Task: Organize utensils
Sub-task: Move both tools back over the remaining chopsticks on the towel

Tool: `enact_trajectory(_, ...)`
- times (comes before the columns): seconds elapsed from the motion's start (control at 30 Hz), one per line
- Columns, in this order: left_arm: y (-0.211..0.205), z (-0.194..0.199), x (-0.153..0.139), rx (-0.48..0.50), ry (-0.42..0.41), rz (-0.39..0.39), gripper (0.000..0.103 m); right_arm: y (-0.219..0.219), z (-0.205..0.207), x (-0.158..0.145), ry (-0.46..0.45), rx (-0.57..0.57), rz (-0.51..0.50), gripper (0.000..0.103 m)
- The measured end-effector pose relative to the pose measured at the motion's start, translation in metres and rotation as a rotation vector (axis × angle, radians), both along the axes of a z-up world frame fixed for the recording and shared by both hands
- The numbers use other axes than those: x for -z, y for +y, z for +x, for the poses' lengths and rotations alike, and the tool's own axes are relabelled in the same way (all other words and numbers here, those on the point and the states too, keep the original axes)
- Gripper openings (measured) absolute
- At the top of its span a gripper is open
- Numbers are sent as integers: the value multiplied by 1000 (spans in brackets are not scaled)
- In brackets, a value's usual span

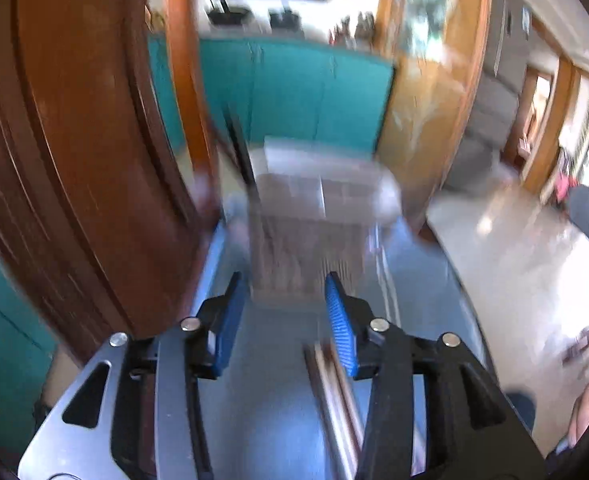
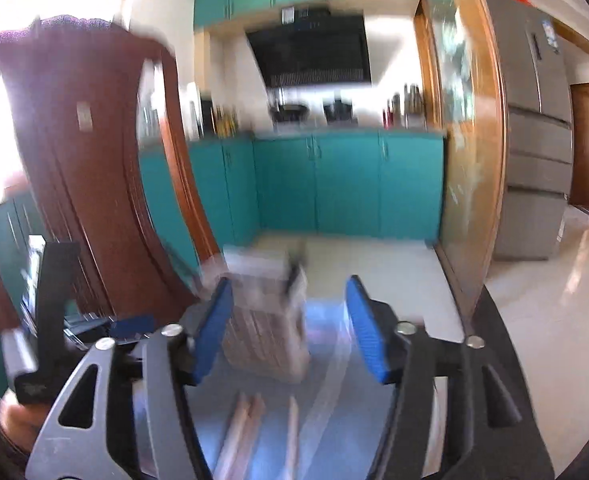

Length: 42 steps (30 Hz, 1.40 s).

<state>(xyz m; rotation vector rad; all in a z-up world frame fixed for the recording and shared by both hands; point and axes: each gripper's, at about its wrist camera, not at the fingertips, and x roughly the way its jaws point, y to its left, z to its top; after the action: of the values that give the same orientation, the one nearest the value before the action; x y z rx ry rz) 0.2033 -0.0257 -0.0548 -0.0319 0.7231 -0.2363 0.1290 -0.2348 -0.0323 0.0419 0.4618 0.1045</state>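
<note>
Motion blurs both views. A clear ribbed utensil holder (image 1: 314,216) stands on the glossy blue-grey table (image 1: 422,288), with a dark utensil (image 1: 240,148) sticking up at its left. My left gripper (image 1: 284,284) is open just short of the holder, its blue pads (image 1: 230,320) holding nothing. Wooden chopsticks (image 1: 334,392) lie on the table under its right finger. In the right wrist view the holder (image 2: 266,320) sits ahead, behind the left pad of my open right gripper (image 2: 289,284). Pale chopsticks (image 2: 246,424) lie on the table below it.
A brown wooden chair back (image 1: 74,160) rises close on the left of the table. Teal cabinets (image 2: 346,184) and a counter with cookware are behind, a grey fridge (image 2: 534,140) at right. The other gripper's black body (image 2: 54,300), held in a hand, shows at far left.
</note>
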Motion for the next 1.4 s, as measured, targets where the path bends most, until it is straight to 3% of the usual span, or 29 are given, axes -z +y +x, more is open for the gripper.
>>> enact_trajectory(0.1, -13, -5, 53, 66, 160, 22, 42, -2, 16, 55, 221, 56, -32, 59)
enact_trajectory(0.17, -17, -10, 78, 89, 237, 23, 42, -3, 19, 78, 300, 72, -13, 59)
enact_trajectory(0.33, -23, -21, 111, 129, 341, 33, 42, 2, 28, 110, 418, 72, 14, 59)
enact_trajectory(0.43, -22, -23, 115, 123, 328, 73, 44, 7, 31, 118, 453, 82, -23, 59)
enact_trajectory(0.73, 3, -17, 117, 49, 318, 87, 49, 13, 35, 135, 514, 54, -28, 59)
enact_trajectory(0.9, -2, -20, 119, 68, 295, 148, 51, 21, 43, 146, 542, 42, -35, 60)
enact_trajectory(1.07, -1, -19, 120, 81, 303, 118, 53, 33, 47, 152, 546, 50, -78, 59)
enact_trajectory(1.27, -7, -22, 122, 115, 257, 144, 59, 34, 56, 152, 553, 74, -78, 60)
enact_trajectory(1.3, -6, -22, 122, 118, 251, 142, 59, 34, 57, 152, 558, 81, -74, 59)
enact_trajectory(1.4, -5, -21, 123, 138, 237, 136, 59, 36, 62, 151, 569, 89, -70, 41)
